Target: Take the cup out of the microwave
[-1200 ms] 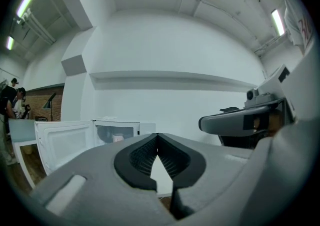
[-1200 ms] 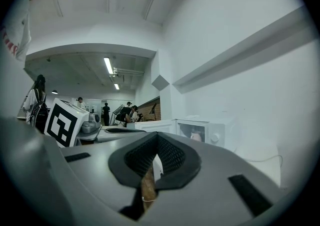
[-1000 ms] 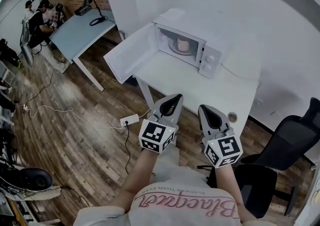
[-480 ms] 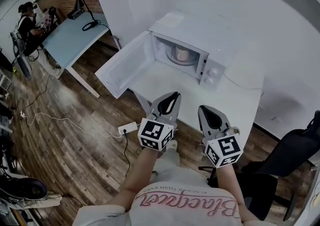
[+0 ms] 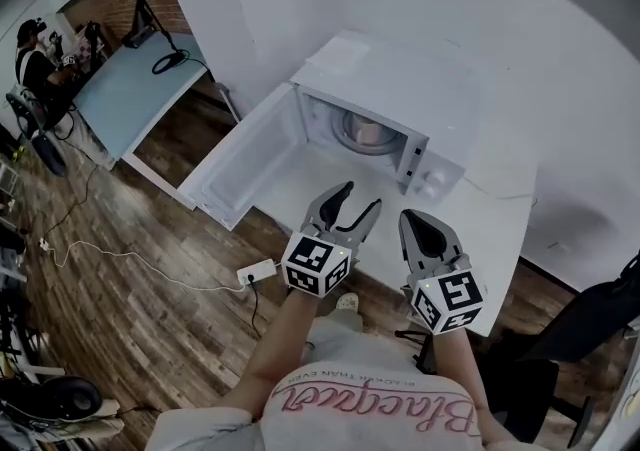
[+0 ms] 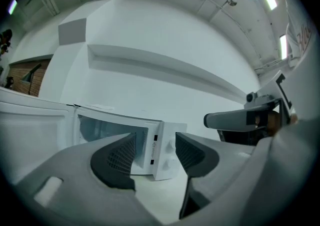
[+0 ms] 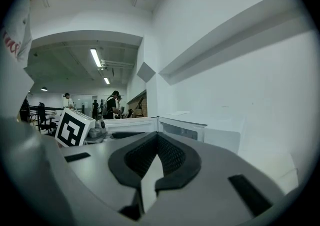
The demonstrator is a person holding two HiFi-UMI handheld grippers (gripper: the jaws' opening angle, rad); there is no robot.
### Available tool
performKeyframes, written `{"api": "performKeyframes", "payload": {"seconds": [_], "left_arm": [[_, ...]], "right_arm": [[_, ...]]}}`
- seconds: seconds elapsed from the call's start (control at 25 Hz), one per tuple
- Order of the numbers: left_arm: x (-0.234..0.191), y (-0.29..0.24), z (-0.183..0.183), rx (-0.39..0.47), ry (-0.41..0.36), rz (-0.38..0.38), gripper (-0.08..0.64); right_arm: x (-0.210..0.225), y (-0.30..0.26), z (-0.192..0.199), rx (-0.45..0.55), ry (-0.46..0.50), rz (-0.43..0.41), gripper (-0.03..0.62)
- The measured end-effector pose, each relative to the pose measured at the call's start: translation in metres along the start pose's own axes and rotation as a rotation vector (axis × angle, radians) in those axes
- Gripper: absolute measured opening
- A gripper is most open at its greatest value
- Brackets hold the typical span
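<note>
The white microwave [image 5: 395,89] stands on a white table [image 5: 490,229] with its door [image 5: 240,164] swung wide to the left. A pale pinkish cup [image 5: 366,131] sits inside on the turntable. My left gripper [image 5: 357,202] hovers over the table's near edge, short of the cavity; its jaws are opening and nothing is between them. In the left gripper view the microwave [image 6: 160,145] shows between the parted pads [image 6: 120,157], the cup hidden. My right gripper [image 5: 420,226] is beside it, shut and empty; in its own view the pads [image 7: 172,157] meet.
A grey-blue desk [image 5: 120,89] with a lamp stands at the far left, where a person [image 5: 30,54] sits. A power strip [image 5: 258,271] and cables lie on the wooden floor. A black office chair [image 5: 600,314] stands at the right. A white wall rises behind the microwave.
Both grippers have moved forward towards the microwave and now reach over the table's edge. The left gripper's jaws, shut before, now stand apart.
</note>
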State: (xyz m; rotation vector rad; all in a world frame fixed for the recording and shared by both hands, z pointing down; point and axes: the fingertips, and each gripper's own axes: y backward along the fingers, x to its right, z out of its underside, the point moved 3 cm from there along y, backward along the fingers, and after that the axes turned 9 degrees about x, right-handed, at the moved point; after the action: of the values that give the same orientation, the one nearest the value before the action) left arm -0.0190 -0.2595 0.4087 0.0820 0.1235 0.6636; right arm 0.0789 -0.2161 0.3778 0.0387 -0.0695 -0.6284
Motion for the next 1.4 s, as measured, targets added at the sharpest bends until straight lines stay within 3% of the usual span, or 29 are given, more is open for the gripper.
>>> {"api": "performKeyframes", "payload": {"seconds": [0.08,0.28,0.96,1.4], "left_arm": [[-0.009,-0.010,0.005,-0.010,0.013,0.034,0.232],[-0.042,-0.035,0.015,-0.014,0.004,0.032,0.231],[-0.121,-0.110,0.074,-0.072,-0.108,-0.097,0.227],[-0.148,-0.140,0.098,-0.106,-0.100,-0.168,0.201]], "right_arm": [[0.005,-0.013,0.003,-0.007,-0.005,0.011,0.011],[0.017,-0.046,0.009,-0.021,-0.002,0.027,0.011],[0.041,-0.102,0.038,-0.091,0.009,0.018,0.011],[0.050,-0.109,0.054,-0.121,0.009,-0.024,0.011]]}}
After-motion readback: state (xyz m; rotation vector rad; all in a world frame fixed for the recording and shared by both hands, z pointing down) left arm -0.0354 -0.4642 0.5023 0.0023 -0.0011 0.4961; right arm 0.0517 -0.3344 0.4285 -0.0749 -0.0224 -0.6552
